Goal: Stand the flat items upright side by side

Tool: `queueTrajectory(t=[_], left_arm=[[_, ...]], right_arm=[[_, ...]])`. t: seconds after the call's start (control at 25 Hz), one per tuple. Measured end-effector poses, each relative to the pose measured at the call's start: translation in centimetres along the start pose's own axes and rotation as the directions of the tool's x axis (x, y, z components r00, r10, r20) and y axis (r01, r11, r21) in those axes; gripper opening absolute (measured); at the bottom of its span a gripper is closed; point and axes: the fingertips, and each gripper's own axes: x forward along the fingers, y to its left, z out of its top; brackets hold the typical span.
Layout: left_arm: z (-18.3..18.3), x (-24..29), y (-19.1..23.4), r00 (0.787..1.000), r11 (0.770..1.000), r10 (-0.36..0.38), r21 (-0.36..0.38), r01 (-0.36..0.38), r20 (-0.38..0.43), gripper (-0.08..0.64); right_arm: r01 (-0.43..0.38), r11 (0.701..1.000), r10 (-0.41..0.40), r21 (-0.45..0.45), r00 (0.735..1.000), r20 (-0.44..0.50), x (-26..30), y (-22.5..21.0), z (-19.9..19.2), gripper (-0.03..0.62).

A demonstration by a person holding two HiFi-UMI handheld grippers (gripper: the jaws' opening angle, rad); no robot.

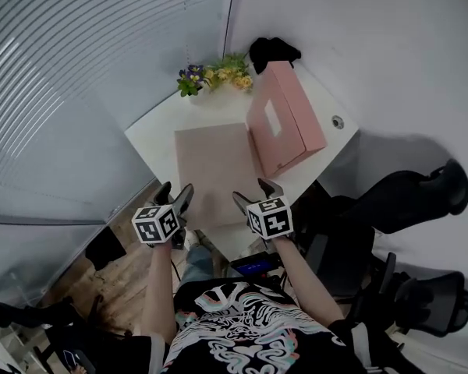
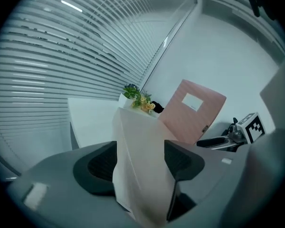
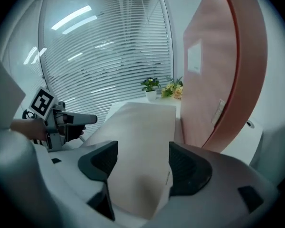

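Left claw (image 1: 176, 193) open, right claw (image 1: 253, 193) open, nothing gripped. Beige folder (image 1: 214, 162) flat on desk (image 1: 160, 135), near edge showing between jaws of both. Pink file (image 1: 285, 119) standing on edge just beside folder's right side. At far corner, white pot (image 3: 151, 95) holding flowers (image 1: 218, 75).

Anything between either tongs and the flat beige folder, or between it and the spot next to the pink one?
Nothing visible. The beige folder lies between the open jaws of the left tongs and right tongs; the pink folder stands right beside it, flowers far behind.
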Motion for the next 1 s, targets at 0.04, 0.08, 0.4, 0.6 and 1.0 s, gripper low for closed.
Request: queueTrajectory(t=[0.04,0.08,0.4,0.6,1.0], left_arm=[[-0.4,0.3,0.4,1.0,1.0,-0.005,-0.006,0.005,-0.012,0.304],[-0.7,0.7,0.7,1.0,1.0,-0.011,-0.011,0.011,-0.024,0.305],[-2.4,2.3,2.2,0.994,0.996,-0.068,-0.065,0.063,-0.084,0.304],[-2.8,2.4,2.9,0.991,0.992,-0.094,-0.095,0.085,-0.096,0.301],[-2.6,0.7,6.0,0.995,0.985,-0.059,-0.164,0.045,-0.083,0.302]], right_arm=[[0.021,1.0,-0.021,-0.001,1.0,-0.014,0.7,-0.4,-0.2,0.341],[0.04,0.999,-0.041,-0.002,0.999,-0.032,1.4,-0.8,-0.5,0.342],[0.123,0.992,-0.12,0.02,0.986,-0.112,4.1,-2.3,-2.0,0.348],[0.088,0.995,-0.083,0.041,0.991,-0.107,4.8,-1.5,-1.8,0.328],[0.015,1.0,-0.016,-0.013,0.996,-0.089,7.0,1.8,-0.1,0.333]])
